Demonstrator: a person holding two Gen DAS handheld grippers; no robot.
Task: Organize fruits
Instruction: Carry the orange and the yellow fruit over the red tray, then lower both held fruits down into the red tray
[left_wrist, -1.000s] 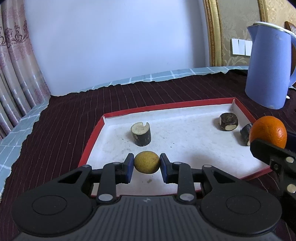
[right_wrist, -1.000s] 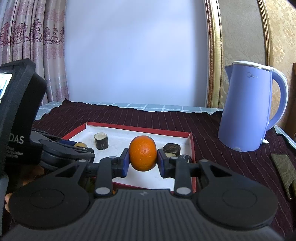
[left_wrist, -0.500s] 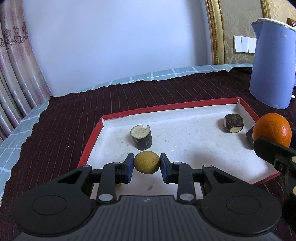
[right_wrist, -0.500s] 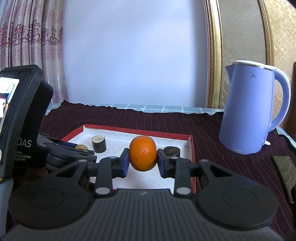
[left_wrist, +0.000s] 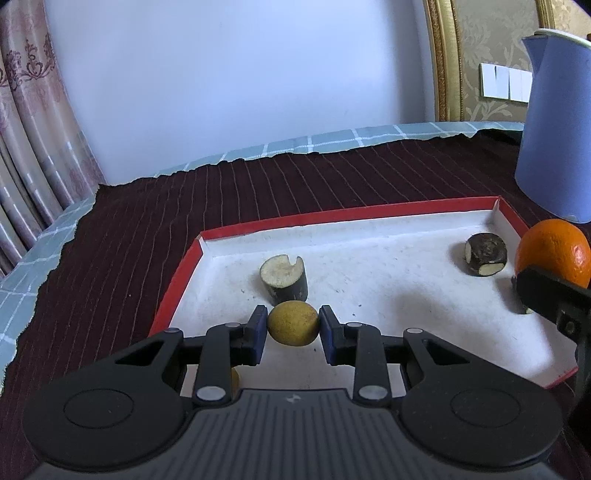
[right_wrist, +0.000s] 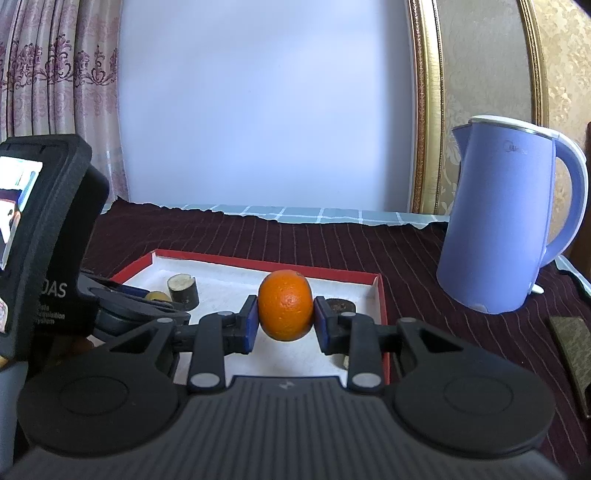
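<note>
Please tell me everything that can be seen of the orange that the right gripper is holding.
The orange is a whole, unpeeled fruit, slightly taller than wide, with a bright, finely dimpled skin and a small dark mark at its top. The right gripper is shut on it, one blue pad pressed on each side. It hangs above the near part of the red-edged white tray, touching nothing but the pads. In the left wrist view it shows at the right edge, partly hidden behind a black finger.

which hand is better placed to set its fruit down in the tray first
Probably left: the left gripper holds the small yellow fruit low over bare tray floor; the right gripper holds the orange higher.
</note>
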